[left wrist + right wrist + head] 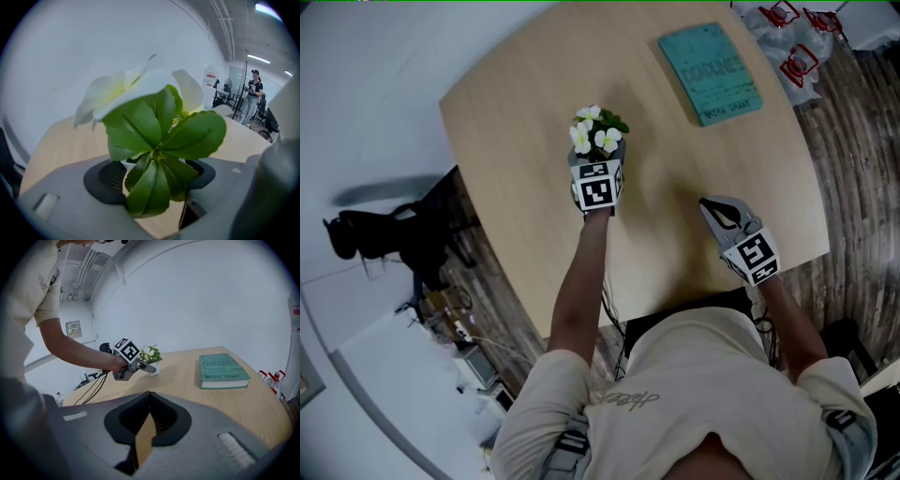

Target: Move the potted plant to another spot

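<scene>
Left gripper [596, 161] appears to clasp the potted plant [597, 131] at upper centre of the worktop [516, 112]. Right gripper [710, 205] rests clenched and empty, lower right. Hold the pot upright with steady pressure and set it flat, clear of the book [711, 73]. White blossoms, broad green leaves, small white pot.

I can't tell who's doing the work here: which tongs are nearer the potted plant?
Left. The left tongs have the potted plant between their jaws; the right tongs hang over the table near its front edge, well clear of the plant.
</scene>
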### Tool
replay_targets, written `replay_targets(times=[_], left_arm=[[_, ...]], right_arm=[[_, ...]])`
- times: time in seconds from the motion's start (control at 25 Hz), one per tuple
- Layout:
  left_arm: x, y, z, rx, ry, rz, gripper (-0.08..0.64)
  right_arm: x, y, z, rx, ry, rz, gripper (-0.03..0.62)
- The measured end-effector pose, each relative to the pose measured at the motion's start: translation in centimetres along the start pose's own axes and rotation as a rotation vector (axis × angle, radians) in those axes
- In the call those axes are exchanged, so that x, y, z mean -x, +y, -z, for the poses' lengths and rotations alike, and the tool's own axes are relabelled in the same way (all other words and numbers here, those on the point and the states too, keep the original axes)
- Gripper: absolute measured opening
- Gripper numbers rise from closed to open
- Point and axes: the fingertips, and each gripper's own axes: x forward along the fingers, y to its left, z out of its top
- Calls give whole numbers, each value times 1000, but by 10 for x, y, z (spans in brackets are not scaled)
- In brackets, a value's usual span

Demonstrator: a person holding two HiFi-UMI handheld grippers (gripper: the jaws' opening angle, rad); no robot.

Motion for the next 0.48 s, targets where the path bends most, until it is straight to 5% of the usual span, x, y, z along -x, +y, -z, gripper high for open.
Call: replay_targets(times=[0.48], left_arm=[[-21,3,-4,-33,17,2,351]], right_arm=[[-10,1,6,-24,18,-11,3]])
